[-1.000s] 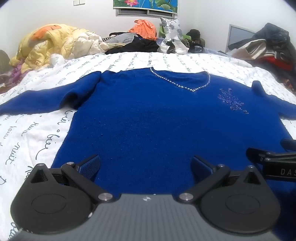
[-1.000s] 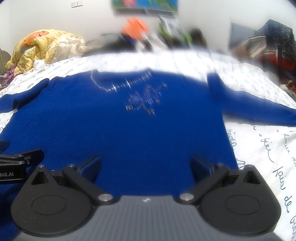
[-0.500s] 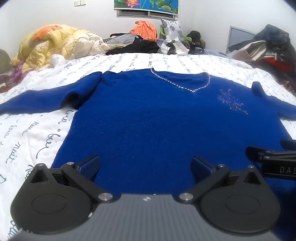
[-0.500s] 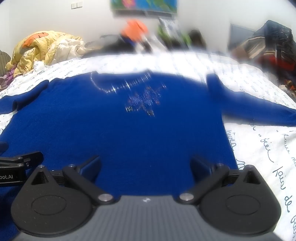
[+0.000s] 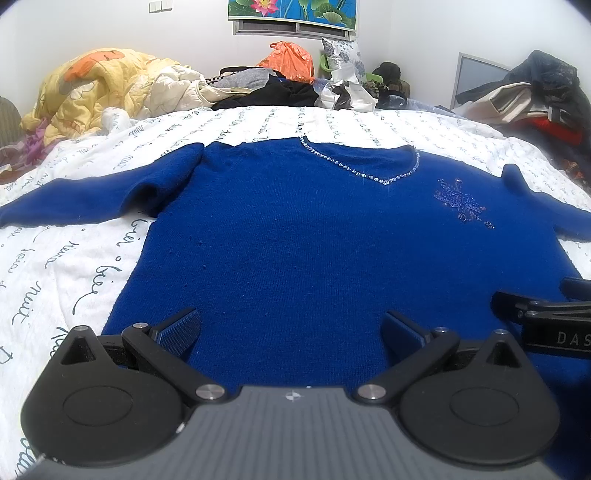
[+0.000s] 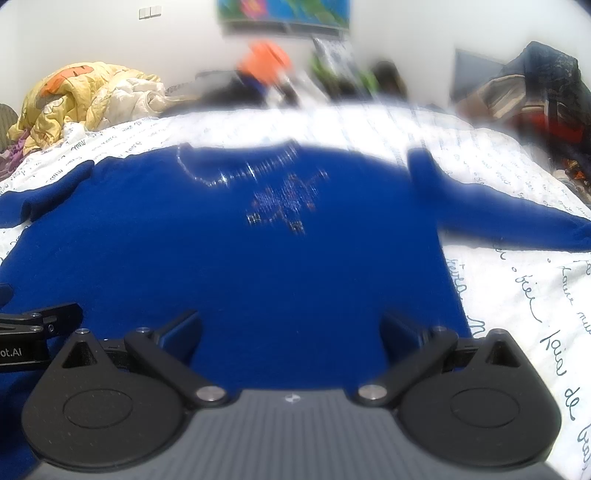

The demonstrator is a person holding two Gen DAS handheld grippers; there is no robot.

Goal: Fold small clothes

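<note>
We're in a lived-in bedroom — a bed under a script-printed white sheet; a rumpled yellow quilt, heaped clothes and a lotus picture behind.

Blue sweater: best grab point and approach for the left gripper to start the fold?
Probably the blue sweater left sleeve, near its cuff end. It lies flat, stretched outward on the bedsheet, so the open left gripper could pinch its edge from the outer side and carry it inward.

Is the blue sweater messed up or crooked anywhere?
Mostly not. The blue sweater lies flat and face up on the white bedsheet, sleeves spread out. One small thing: its left sleeve bunches into a fold near the armpit. No holes or stains show. Both claws hover open above the hem.
</note>
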